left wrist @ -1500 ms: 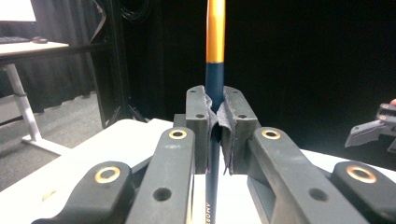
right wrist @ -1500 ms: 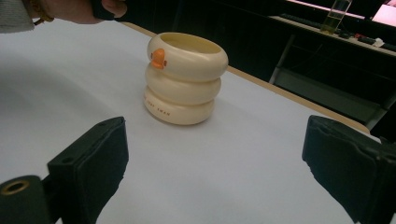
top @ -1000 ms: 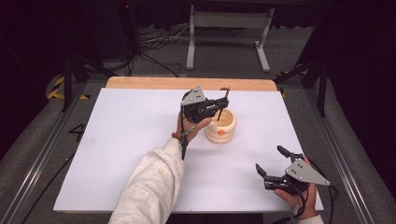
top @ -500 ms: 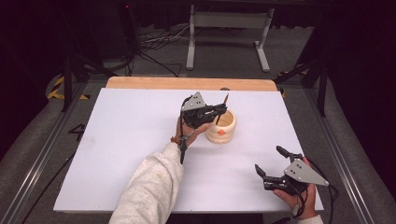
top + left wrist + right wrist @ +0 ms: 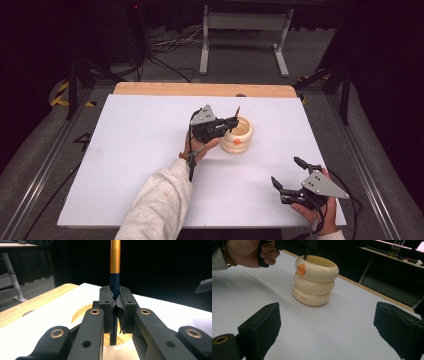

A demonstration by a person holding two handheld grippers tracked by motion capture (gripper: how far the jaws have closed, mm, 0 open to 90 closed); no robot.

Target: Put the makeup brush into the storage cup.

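Currently, your holdings on the white surface (image 5: 125,165) read as follows. Item one: cream ringed holder (image 5: 237,135), three stacked rings with an orange mark on its side, upright near the surface's middle, toward the far edge. Item two: pen (image 5: 115,270), dark blue lower barrel with a gold upper section, upright, its lower end down inside the holder's mouth. Item three: your left gripper (image 5: 232,121), just beside the holder's rim, fingers (image 5: 106,305) clenched on the pen's blue section. Item four: your right gripper (image 5: 287,172), near the surface's front right corner, well apart from the holder, fingers (image 5: 260,327) released and spread wide, grasping nothing.
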